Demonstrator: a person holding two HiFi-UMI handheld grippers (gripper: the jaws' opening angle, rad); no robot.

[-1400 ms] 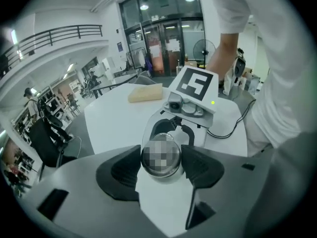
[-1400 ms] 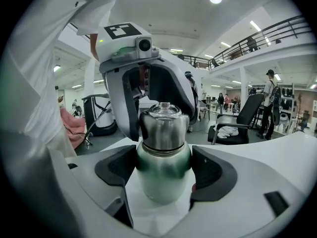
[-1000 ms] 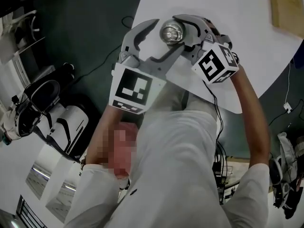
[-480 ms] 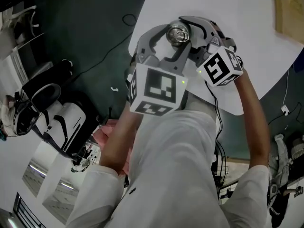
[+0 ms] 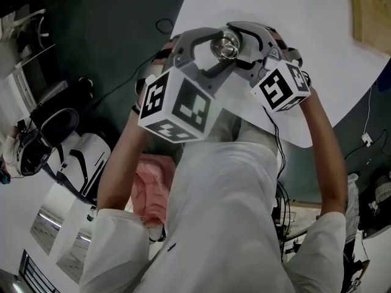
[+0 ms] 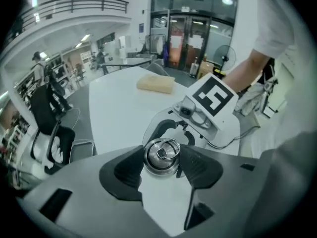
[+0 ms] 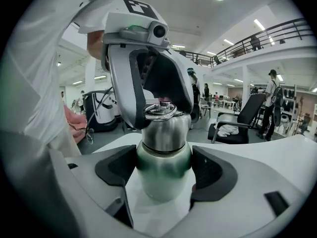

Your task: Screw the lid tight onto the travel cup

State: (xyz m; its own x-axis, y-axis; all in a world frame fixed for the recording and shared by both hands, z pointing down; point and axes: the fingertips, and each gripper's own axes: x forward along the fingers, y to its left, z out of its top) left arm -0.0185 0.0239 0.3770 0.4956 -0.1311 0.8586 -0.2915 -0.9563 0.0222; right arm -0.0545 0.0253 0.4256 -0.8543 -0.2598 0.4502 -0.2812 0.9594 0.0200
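The steel travel cup (image 7: 163, 167) stands upright on the white table (image 5: 293, 17), green-tinted below and bare metal above. My right gripper (image 7: 163, 175) is shut on its body, with both dark pads against its sides. The ringed metal lid (image 6: 161, 155) sits on top of the cup. My left gripper (image 6: 161, 163) comes in from the opposite side, and its pads press the lid's rim on both sides. In the head view the lid (image 5: 226, 44) shines between the two marker cubes (image 5: 177, 105) (image 5: 281, 90).
A tan block (image 6: 156, 83) lies further along the table. The table's curved edge runs just left of the cup, with dark floor and cables beyond. Black office chairs (image 7: 237, 128), white-and-black bags (image 5: 73, 157) and people stand around the hall.
The left gripper's jaws stood wide around the lid and have closed onto it. Its marker cube has swung and turned, and the left arm has shifted. The right gripper has stayed on the cup.
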